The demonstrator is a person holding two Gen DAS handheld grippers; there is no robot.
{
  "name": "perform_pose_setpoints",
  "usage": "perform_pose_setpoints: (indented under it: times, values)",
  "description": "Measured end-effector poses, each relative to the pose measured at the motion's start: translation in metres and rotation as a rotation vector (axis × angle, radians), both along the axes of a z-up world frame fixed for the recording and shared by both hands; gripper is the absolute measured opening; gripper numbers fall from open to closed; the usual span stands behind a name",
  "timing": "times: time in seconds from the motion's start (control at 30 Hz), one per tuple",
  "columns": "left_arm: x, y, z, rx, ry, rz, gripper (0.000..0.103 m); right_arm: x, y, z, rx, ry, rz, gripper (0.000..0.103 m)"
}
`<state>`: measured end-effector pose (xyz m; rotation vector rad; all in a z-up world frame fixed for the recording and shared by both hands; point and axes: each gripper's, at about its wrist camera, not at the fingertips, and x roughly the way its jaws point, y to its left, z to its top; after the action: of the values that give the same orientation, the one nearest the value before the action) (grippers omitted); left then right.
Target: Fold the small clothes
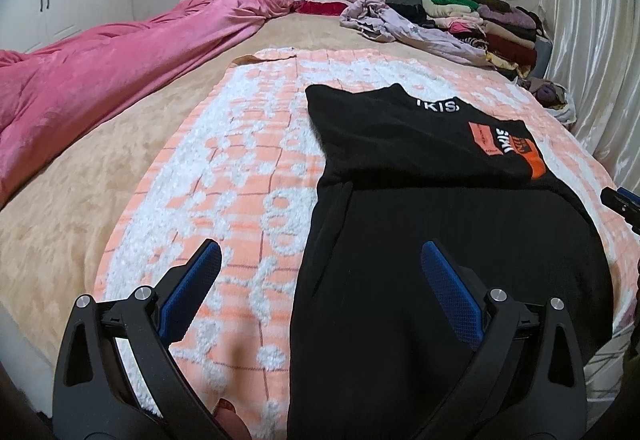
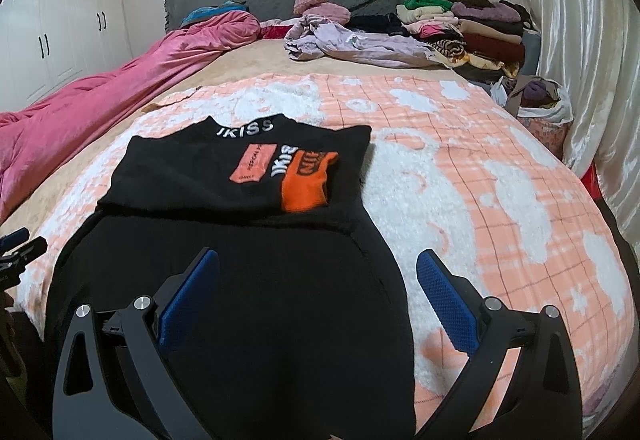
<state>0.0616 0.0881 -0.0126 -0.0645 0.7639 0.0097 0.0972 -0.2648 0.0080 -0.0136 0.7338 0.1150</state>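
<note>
Both fingers of the left gripper [image 1: 320, 260] stood spread apart, empty, as did the right gripper [image 2: 318, 268]. One black sweater [image 2: 240, 240], partly folded, lay on one peach-and-white blanket [image 2: 480, 168]; one pink duvet [image 1: 120, 60] stretched beside it.

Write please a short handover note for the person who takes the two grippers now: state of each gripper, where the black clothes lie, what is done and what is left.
Left gripper: open, holds nothing, above the near left edge of the black garment.
Right gripper: open, holds nothing, above the same garment's near right part.
Things: the garment lies on the orange and white blanket on the bed. Its far part with the printed logo looks already folded over the lower part.
Done: seemingly one fold.
Left: probably fold the near part, then put it with the folded clothes stack by the headboard. A lilac garment lies there unfolded.
</note>
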Motion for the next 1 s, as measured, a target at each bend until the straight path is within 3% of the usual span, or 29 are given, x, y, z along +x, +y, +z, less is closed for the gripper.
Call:
perform_pose_setpoints:
  times: [0.6, 1.0]
  values:
    - [-0.017, 0.011, -0.017, -0.031, 0.087, 0.009, 0.094, -0.029, -0.018, -0.022, -0.009, 0.06, 0.001, 0.099]
    - [-0.036, 0.009, -0.031, -0.036, 0.145, -0.035, 0.094, -0.052, -0.027, -0.04, -0.022, 0.124, 0.009, 0.099]
